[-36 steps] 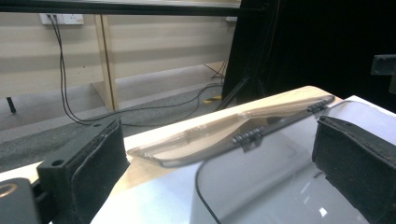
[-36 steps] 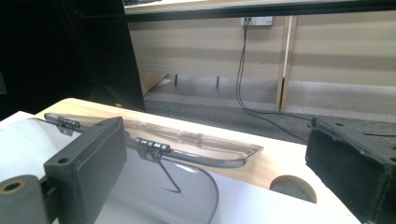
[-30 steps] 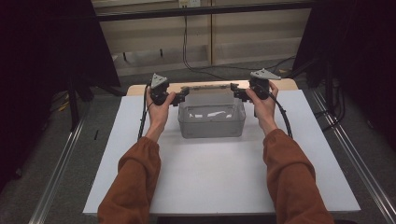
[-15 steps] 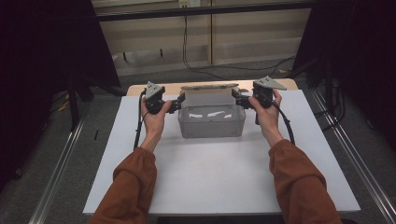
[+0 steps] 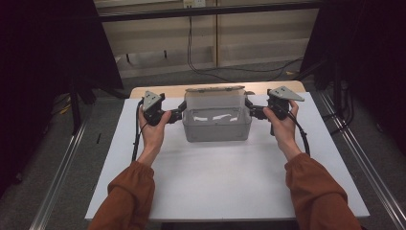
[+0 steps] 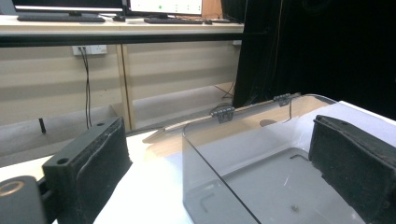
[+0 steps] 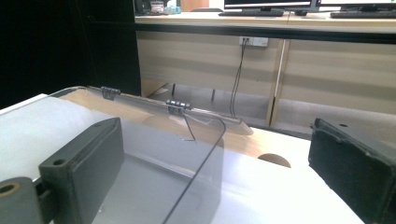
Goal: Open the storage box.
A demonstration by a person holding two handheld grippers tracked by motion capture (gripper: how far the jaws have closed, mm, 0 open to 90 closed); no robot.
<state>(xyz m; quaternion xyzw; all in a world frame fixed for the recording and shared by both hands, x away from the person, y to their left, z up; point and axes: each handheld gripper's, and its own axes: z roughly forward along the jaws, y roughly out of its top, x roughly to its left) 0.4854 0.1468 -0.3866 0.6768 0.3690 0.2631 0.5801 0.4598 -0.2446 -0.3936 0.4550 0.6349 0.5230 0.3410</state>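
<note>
Clear rectangular plastic box [image 5: 217, 117] with hinged lid sits at far centre of white table [image 5: 225, 191]. Left tool [image 5: 178, 114] at box's left wall, right tool [image 5: 253, 111] at its right wall; both wide open, each straddling a wall edge, gripping nothing.

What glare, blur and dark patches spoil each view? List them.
High view: white glare streaks on the clear box; both sides of the room are black. Left gripper view: near jaws soft and out of focus, black curtain at right. Right gripper view: near jaws blurred, the box wall nearly invisible, darkness at left.
</note>
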